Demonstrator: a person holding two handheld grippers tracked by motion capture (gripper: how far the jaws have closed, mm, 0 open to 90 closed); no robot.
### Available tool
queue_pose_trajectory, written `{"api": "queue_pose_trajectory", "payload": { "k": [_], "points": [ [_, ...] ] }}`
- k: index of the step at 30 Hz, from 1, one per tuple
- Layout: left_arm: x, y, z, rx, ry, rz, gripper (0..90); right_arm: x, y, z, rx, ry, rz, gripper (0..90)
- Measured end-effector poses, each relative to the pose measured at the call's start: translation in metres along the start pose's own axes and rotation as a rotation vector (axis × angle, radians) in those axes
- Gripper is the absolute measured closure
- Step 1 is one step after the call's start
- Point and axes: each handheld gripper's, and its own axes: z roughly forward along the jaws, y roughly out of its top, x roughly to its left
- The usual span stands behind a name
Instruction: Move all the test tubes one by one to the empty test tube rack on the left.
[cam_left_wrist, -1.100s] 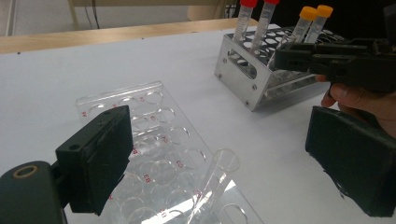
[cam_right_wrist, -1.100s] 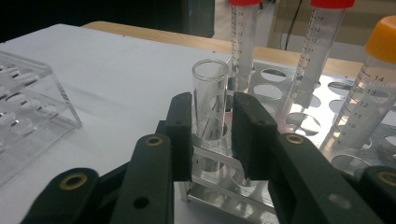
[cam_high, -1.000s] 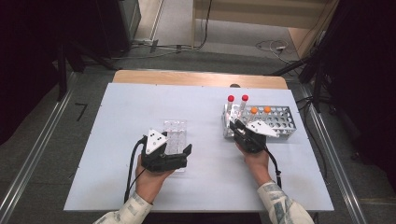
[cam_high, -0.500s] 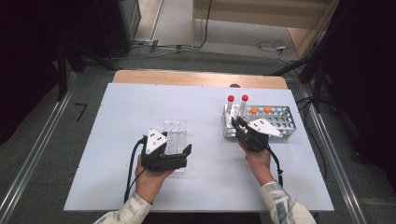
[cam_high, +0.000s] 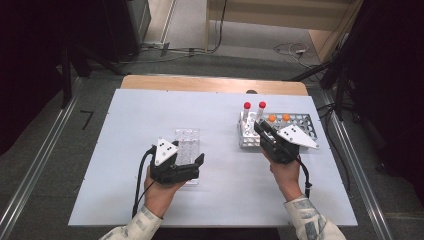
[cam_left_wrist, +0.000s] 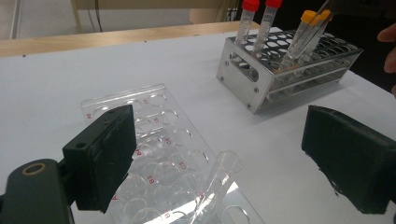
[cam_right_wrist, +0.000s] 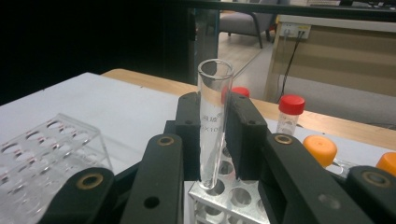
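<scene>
My right claw (cam_right_wrist: 212, 135) is clamped on a clear glass tube (cam_right_wrist: 212, 130), holding it upright with its lower end just above a hole of the metal rack (cam_high: 300, 122) on the counter (cam_high: 125, 120). My left claw (cam_left_wrist: 219, 154) stands apart above the clear plastic rack (cam_left_wrist: 154, 140), where another glass tube (cam_left_wrist: 217, 179) lies tilted between its pads, untouched.

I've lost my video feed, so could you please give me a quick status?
Right gripper shut on glass tube, over metal rack. Left gripper open above clear tray. Nothing blocking.
</scene>
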Motion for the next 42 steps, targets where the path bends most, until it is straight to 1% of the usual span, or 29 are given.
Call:
{"api": "queue_pose_trajectory", "payload": {
  "k": [7, 10, 15, 17, 19, 22, 25, 26, 28, 30, 32, 35, 36, 39, 42],
  "points": [
    [0.001, 0.001, -0.002, -0.009, -0.006, -0.002, 12.2, 0.01, -0.008, -0.006, 0.032, 0.051, -0.018, 73.4],
    [0.0, 0.001, -0.003, -0.009, -0.009, -0.001, 12.2, 0.017, -0.013, -0.009, 0.051, 0.076, -0.034, 73.4],
    [-0.001, 0.002, -0.006, -0.018, -0.023, 0.003, 14.0, 0.033, -0.022, -0.013, 0.086, 0.132, -0.058, 73.3],
    [-0.003, 0.003, -0.007, -0.022, -0.034, 0.003, 14.7, 0.04, -0.025, -0.016, 0.098, 0.159, -0.06, 73.4],
    [-0.006, 0.003, -0.007, -0.026, -0.049, 0.006, 15.5, 0.047, -0.028, -0.019, 0.107, 0.186, -0.072, 73.3],
    [-0.012, 0.003, -0.008, -0.028, -0.07, 0.02, 16.8, 0.057, -0.034, -0.022, 0.126, 0.222, -0.077, 73.3],
    [-0.019, 0.003, -0.008, -0.026, -0.101, 0.035, 19.0, 0.067, -0.04, -0.022, 0.145, 0.249, -0.093, 73.3],
    [-0.021, 0.004, -0.008, -0.023, -0.118, 0.042, 19.8, 0.07, -0.042, -0.022, 0.149, 0.256, -0.095, 73.4],
    [-0.026, 0.003, -0.007, -0.016, -0.149, 0.052, 23.6, 0.076, -0.045, -0.021, 0.158, 0.27, -0.094, 73.3],
    [-0.029, 0.003, -0.005, -0.008, -0.167, 0.064, 26.0, 0.082, -0.05, -0.019, 0.171, 0.286, -0.1, 73.3],
    [-0.034, 0.001, -0.003, 0.005, -0.189, 0.072, 28.1, 0.089, -0.053, -0.017, 0.181, 0.301, -0.118, 73.4],
    [-0.038, -0.001, 0.0, 0.019, -0.199, 0.086, 31.3, 0.097, -0.055, -0.016, 0.187, 0.323, -0.127, 73.4],
    [-0.039, -0.001, 0.001, 0.021, -0.201, 0.091, 32.7, 0.1, -0.055, -0.017, 0.184, 0.328, -0.123, 73.3],
    [-0.041, -0.003, 0.002, 0.025, -0.207, 0.104, 40.9, 0.102, -0.053, -0.019, 0.176, 0.336, -0.122, 73.3],
    [-0.044, -0.004, 0.003, 0.028, -0.225, 0.122, 51.5, 0.101, -0.052, -0.02, 0.17, 0.338, -0.114, 73.4]
  ]
}}
